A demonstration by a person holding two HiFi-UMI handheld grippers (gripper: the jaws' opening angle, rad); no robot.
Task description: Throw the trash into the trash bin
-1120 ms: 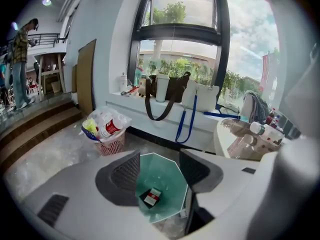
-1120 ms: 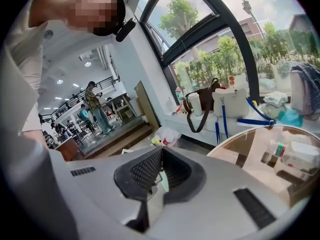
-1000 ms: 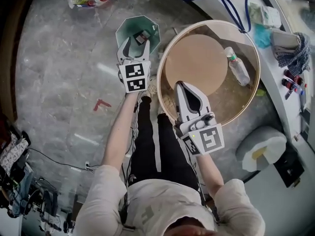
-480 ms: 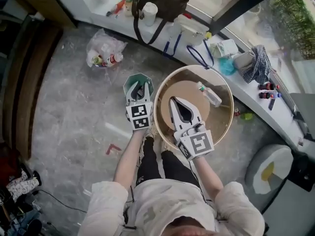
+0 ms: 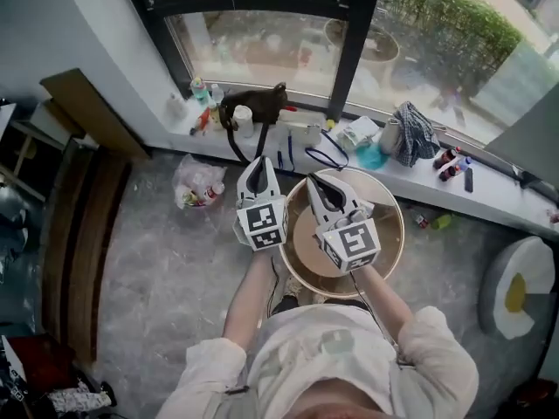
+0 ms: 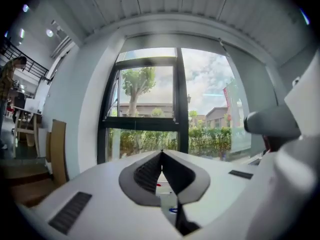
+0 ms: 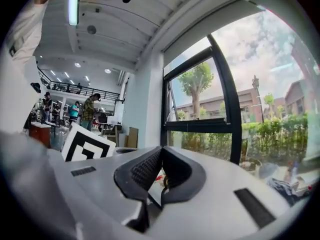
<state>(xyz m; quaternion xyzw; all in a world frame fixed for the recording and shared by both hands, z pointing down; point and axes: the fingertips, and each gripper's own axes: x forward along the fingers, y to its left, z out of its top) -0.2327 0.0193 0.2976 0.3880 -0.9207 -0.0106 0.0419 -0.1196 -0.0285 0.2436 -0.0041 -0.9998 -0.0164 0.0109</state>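
left gripper [image 5: 258,162] — raised, fingers [image 6: 146,173] just closed, empty | right gripper [image 5: 319,184] — raised

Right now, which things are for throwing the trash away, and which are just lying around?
For the job: left gripper and right gripper, both shut and empty; the trash bin is out of view.
Lying about: bag of bottles, round table, black bag, white cup, checked cloth.

Person: off-white shirt [image 5: 323,349], sleeves to abt elbow, faint grey chest print. L gripper [image 5: 258,162] & R gripper [image 5: 317,182]: white plastic shells, blk/wht square-marker cube [image 5: 264,223] each, dark ribbed pads [image 6: 146,173], slotted grille [image 6: 70,212].
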